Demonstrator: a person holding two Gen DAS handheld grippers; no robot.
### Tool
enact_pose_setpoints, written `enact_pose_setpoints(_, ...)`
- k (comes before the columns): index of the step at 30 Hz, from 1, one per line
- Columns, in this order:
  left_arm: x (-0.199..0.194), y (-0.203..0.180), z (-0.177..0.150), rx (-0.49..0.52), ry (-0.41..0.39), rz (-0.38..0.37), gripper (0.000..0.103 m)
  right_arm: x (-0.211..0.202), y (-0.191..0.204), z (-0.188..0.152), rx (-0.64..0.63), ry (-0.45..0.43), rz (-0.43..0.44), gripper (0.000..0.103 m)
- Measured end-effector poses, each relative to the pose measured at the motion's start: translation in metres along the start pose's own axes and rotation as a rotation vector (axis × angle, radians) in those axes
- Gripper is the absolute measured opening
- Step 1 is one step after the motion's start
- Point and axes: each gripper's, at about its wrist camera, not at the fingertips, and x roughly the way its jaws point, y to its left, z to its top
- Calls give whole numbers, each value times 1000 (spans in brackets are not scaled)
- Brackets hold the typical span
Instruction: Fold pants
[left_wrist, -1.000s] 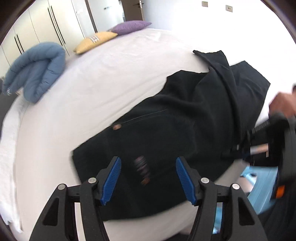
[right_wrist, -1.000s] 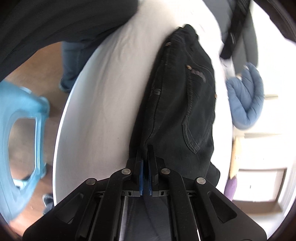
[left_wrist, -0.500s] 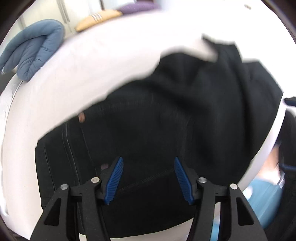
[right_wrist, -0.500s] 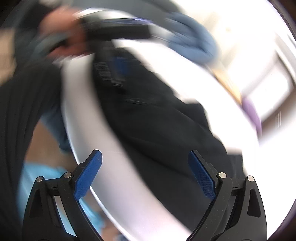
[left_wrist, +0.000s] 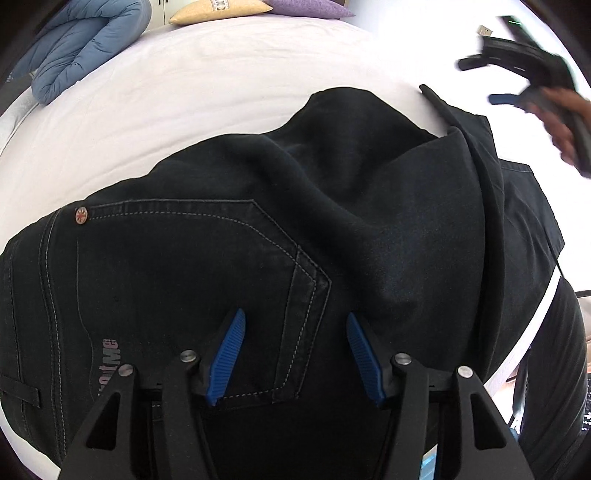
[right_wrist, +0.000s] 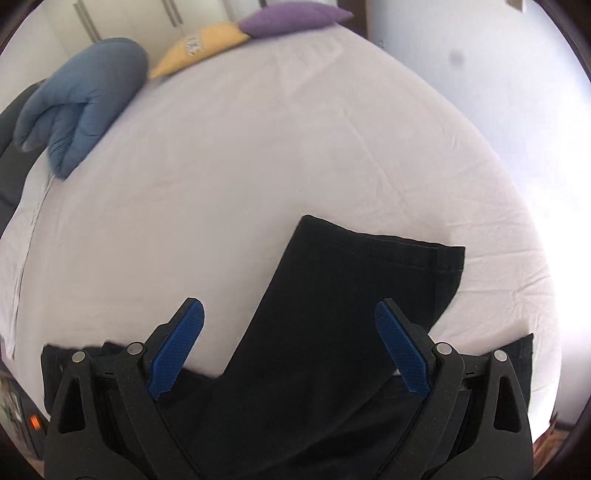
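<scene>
Black jeans (left_wrist: 332, 221) lie folded and bunched on the white bed (left_wrist: 221, 92). In the left wrist view my left gripper (left_wrist: 295, 325) is open, low over the back pocket (left_wrist: 207, 258) near the waistband. My right gripper, held in a hand, shows at the upper right (left_wrist: 517, 85). In the right wrist view my right gripper (right_wrist: 290, 314) is open wide and empty above the leg end of the jeans (right_wrist: 351, 295), whose hem (right_wrist: 447, 258) lies flat on the sheet.
A folded blue duvet (right_wrist: 77, 103) lies at the far left of the bed (right_wrist: 258, 147). A yellow pillow (right_wrist: 199, 48) and a purple pillow (right_wrist: 291, 16) lie at the head. White wardrobe doors stand behind them.
My right gripper let go of the jeans, opened wide and swung over to the leg end. My left gripper stayed open and dropped closer over the back pocket.
</scene>
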Motion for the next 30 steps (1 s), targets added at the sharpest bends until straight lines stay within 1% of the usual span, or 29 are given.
enact_pose_setpoints(2,-1,-2,-5,5,-2,5,60,30,9,19,-11,39,-83,95)
enact_pose_setpoints(3,0,1,3,2,-2,4,60,42,13,20,-10,62,-117,94)
enact_pose_setpoints(4,1,0,4,2,-3,4,60,52,15,25,-6,84,-143,94)
enact_pose_setpoints(5,-8,10,-4,1,-6,5,60,64,16,32,4,107,-166,94)
enact_pose_setpoints(6,-12,19,-3,1,-8,6,60,75,15,36,15,127,-187,94)
enact_pose_setpoints(7,-8,16,0,3,-13,10,60,84,14,40,23,148,-201,94)
enact_pose_setpoints(8,-17,23,-6,4,-18,12,60,92,12,42,32,167,-200,94)
enact_pose_setpoints(9,-19,25,-7,4,-22,12,60,100,9,45,42,180,-182,91)
enact_pose_setpoints(10,-18,23,-7,5,-26,13,60,105,6,49,50,181,-170,77)
enact_pose_setpoints(11,-17,22,-7,5,-28,13,60,106,3,52,56,171,-169,69)
enact_pose_setpoints(12,-17,23,-7,5,-29,13,60,104,-2,57,62,154,-154,52)
enact_pose_setpoints(13,-17,22,-7,5,-29,12,60,102,-6,60,65,152,-138,24)
enact_pose_setpoints(14,-16,21,-6,6,-29,12,60,99,-13,64,79,153,-93,15)
enact_pose_setpoints(15,-16,21,-6,7,-28,13,60,95,-19,67,98,148,-58,9)
enact_pose_setpoints(17,-16,20,-6,7,-26,13,60,70,-38,72,123,78,-9,7)
enact_pose_setpoints(19,-17,20,-7,5,-20,14,60,40,-57,63,158,2,53,7)
enact_pose_setpoints(21,-17,19,-7,0,-16,14,60,4,-91,50,215,-85,115,7)
enact_pose_setpoints(22,-17,19,-8,-2,-15,14,60,-13,-96,35,246,-126,145,7)
enact_pose_setpoints(23,-17,19,-8,-2,-13,15,60,-32,-118,21,287,-179,186,7)
enact_pose_setpoints(24,-17,19,-8,0,-8,17,60,-47,-136,8,325,-222,197,7)
enact_pose_setpoints(25,-17,18,-7,2,-2,19,60,-64,-161,-12,380,-264,201,7)
enact_pose_setpoints(26,-16,18,-6,3,4,21,60,-75,-186,-35,451,-302,228,7)
enact_pose_setpoints(27,-16,17,-5,6,10,24,61,-78,-208,-53,505,-315,247,7)
enact_pose_setpoints(28,-15,17,-3,9,15,28,61,-75,-232,-79,595,-314,269,7)
enact_pose_setpoints(29,-14,16,-2,10,19,30,62,-73,-239,-107,645,-309,277,7)
enact_pose_setpoints(30,-14,15,-1,9,22,32,63,-61,-258,-129,719,-296,281,7)
